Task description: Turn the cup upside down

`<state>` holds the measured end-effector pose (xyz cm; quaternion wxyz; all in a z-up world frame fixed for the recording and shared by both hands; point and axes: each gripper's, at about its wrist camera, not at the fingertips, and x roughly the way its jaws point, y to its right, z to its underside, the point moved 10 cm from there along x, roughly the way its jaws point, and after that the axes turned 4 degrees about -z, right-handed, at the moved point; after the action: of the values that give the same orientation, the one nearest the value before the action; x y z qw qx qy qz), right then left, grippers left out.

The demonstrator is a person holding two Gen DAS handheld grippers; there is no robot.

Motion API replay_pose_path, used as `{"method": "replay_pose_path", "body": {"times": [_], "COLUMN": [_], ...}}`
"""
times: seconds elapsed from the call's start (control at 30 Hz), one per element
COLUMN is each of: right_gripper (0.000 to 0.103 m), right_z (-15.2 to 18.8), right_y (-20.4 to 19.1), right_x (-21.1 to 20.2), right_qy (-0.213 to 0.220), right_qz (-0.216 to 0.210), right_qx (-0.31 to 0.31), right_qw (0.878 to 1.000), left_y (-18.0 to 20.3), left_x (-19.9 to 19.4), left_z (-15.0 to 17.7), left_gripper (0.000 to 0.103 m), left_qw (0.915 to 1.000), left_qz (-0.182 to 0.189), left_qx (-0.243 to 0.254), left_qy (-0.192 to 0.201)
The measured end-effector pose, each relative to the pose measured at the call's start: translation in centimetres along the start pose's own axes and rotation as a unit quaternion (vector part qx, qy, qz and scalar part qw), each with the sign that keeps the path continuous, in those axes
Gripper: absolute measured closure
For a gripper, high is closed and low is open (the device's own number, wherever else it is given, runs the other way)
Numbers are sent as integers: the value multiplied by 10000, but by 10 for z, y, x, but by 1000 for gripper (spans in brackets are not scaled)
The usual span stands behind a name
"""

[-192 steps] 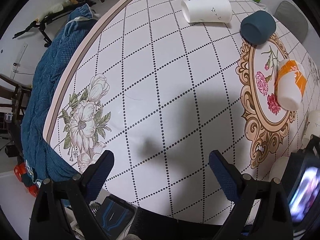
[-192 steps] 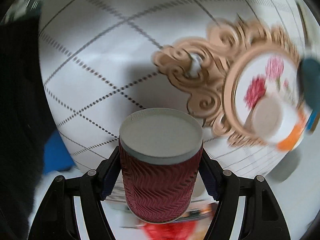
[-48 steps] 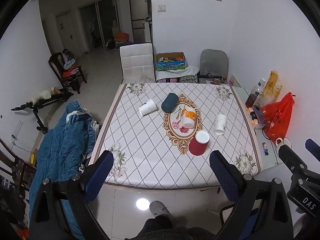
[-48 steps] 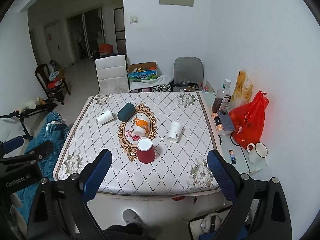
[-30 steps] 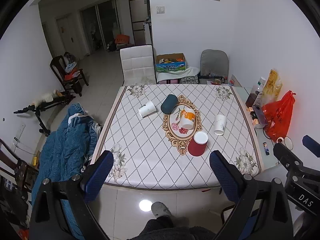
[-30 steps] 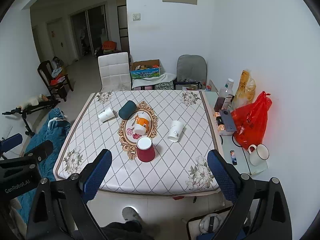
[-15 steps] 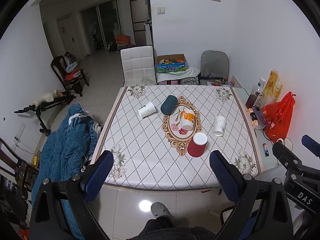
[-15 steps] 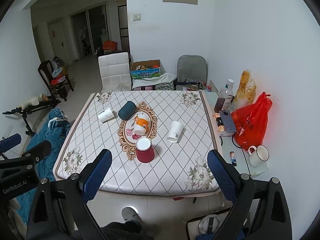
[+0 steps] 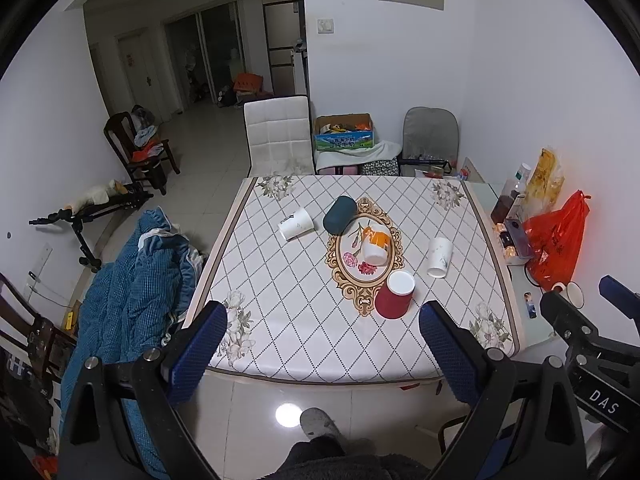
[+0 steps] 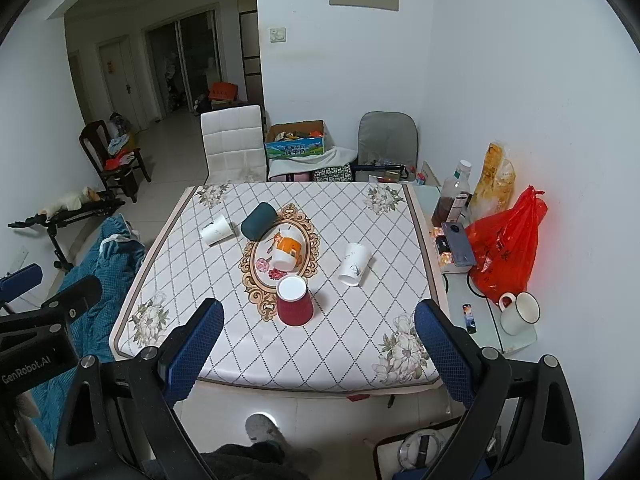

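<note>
Your left claw [image 9: 322, 344] and right claw [image 10: 318, 340] hang released; the ribbed red paper cup [image 10: 294, 306] stands inverted near the desk's [image 10: 360, 364] front edge, where a careless bump could topple it

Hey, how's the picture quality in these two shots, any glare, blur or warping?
Left wrist view: sharp, strong fisheye bending of walls and table edges, ceiling-light glare spot on the floor tiles. Right wrist view: also sharp, same warping, dimmer hallway behind, red bag glowing against the wall.

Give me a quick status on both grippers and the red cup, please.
Left gripper open, empty. Right gripper open, empty. Red cup upside down on table, base up, untouched. Nothing in the way.
</note>
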<state>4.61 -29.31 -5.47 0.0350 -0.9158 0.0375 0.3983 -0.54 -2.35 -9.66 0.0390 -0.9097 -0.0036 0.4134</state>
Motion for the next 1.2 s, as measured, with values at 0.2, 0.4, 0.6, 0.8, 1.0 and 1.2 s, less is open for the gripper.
{"method": "replay_pose_path", "body": {"times": [0.2,0.4,0.6,0.8,1.0,1.2], "right_gripper": [5,5,4,1,0,0], "right_z": [2,2,5,8,12,14], "right_y": [-4,-4,-4,-3,1,4], "right_x": [-1,-2,-2,0,2,0], "right_qy": [-42,-38,-54,-101,-111,-103], "right_qz": [-76,-121,-167,-226,-178,-168], "right_qx": [2,5,39,54,51,70], "right_qw": [10000,9999,9998,9997,9998,9998], "left_y": [0,0,2,3,2,2], "left_x": [0,0,-2,-2,0,0], "left_z": [0,1,-2,-3,3,5], "left_gripper": [5,5,5,4,1,1], "left_qw": [10000,10000,9999,10000,10000,10000], "left_qz": [-13,15,46,3,-19,-36], "left_qx": [0,-5,-27,-15,-35,-34], "left_qy": [6,-20,-91,-55,-48,-54]}}
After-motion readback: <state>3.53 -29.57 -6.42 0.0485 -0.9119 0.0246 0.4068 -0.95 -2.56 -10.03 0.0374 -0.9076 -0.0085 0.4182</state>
